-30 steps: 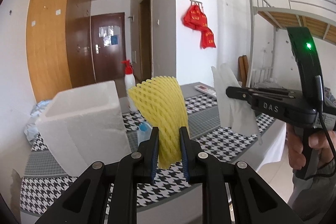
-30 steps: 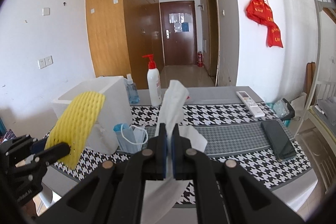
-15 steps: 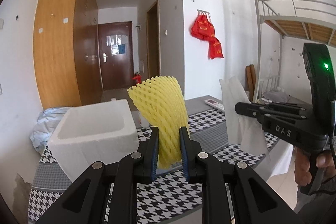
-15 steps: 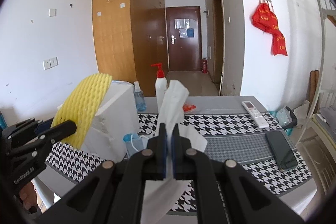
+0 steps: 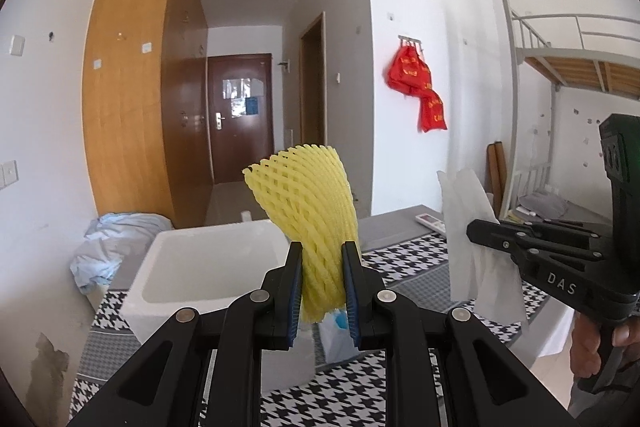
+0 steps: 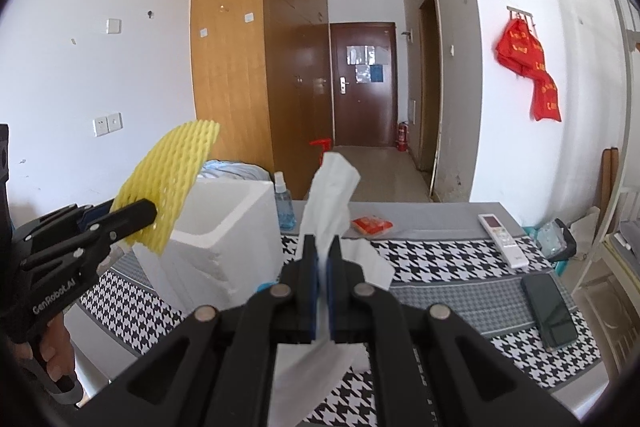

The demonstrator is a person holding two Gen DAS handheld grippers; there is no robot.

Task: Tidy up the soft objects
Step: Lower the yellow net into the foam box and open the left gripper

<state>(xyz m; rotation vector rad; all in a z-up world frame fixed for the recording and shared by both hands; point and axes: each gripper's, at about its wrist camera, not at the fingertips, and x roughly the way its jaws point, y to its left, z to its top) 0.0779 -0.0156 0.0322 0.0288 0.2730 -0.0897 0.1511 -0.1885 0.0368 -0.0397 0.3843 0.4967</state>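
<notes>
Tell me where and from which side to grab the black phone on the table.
Grip the black phone across its two long edges, coming straight down from above. It lies flat and thin on the houndstooth cloth with bare cloth all around it, so no side approach offers purchase. Probably slide it toward the near table edge first.

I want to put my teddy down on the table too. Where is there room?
Free: the checked cloth between the white tissue and the remote, and the near strip left of the phone. Crowded: the left end, with the foam box, blue bottle and face masks.
</notes>
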